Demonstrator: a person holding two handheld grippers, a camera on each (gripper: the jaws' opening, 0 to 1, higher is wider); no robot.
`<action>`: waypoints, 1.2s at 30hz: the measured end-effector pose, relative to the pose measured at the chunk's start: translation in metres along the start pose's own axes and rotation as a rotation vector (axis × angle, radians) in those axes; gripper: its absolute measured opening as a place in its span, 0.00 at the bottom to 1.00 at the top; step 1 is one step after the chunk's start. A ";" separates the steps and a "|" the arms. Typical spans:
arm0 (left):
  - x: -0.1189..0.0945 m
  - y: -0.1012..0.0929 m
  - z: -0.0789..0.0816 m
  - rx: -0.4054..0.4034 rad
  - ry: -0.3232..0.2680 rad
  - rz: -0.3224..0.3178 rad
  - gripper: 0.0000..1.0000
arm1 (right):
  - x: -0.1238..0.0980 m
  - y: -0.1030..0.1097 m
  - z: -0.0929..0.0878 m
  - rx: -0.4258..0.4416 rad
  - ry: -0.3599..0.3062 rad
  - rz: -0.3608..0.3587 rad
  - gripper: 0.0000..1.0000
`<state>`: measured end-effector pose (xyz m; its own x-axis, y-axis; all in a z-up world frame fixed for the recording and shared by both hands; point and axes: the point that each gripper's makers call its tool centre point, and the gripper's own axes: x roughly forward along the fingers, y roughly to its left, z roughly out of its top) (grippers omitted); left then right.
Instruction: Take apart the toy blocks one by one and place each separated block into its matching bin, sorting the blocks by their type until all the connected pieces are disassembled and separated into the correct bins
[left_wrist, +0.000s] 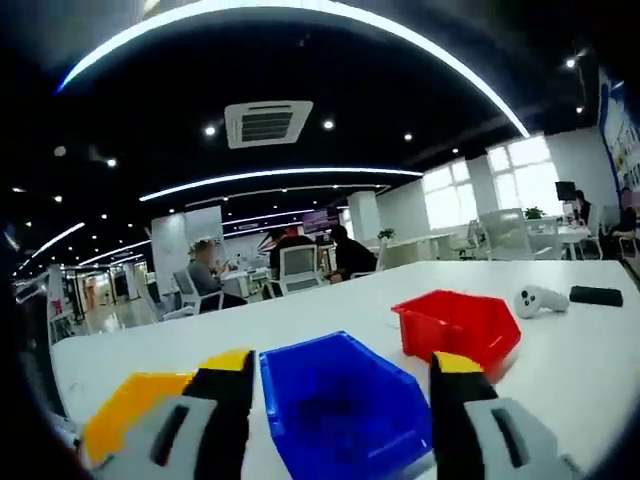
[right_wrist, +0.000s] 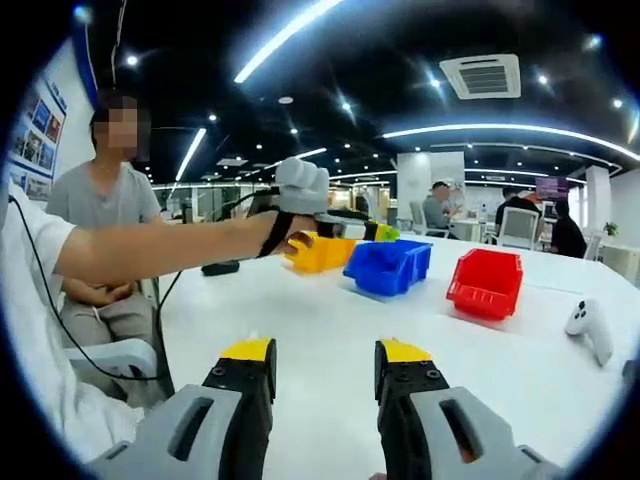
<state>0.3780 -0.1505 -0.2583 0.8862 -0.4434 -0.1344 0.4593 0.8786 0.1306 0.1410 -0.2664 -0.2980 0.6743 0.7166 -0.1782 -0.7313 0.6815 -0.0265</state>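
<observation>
My L claw (left_wrist: 340, 400) wide over blue bin (left_wrist: 340, 400); R claw (right_wrist: 325, 385) wide, empty, above bare white surface (right_wrist: 330, 310); red bin (right_wrist: 487, 283) ahead.

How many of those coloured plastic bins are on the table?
3, in a row on the white table: a yellow bin nearest the person's hand, a blue bin in the middle, and a red bin at the far end.

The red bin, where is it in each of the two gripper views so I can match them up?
Left gripper view: the red bin sits right of centre, beyond the blue bin, above the right jaw.
Right gripper view: the red bin sits right of centre on the white table, right of the blue bin.
Shared landmark: the white controller, right of the red bin in both.
</observation>
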 end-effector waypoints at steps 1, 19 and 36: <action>-0.001 0.001 0.001 0.017 -0.010 0.009 0.86 | 0.000 0.000 0.000 0.001 0.001 -0.001 0.40; -0.097 -0.001 0.024 -0.005 -0.095 -0.014 0.68 | -0.018 -0.046 0.015 0.043 -0.040 -0.149 0.40; -0.218 -0.006 0.014 -0.048 -0.145 -0.033 0.63 | -0.034 -0.057 0.029 0.041 -0.077 -0.210 0.41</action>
<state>0.1832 -0.0615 -0.2158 0.8715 -0.4904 0.0055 0.4884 0.8689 0.0808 0.1628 -0.3252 -0.2617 0.8184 0.5663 -0.0977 -0.5701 0.8214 -0.0144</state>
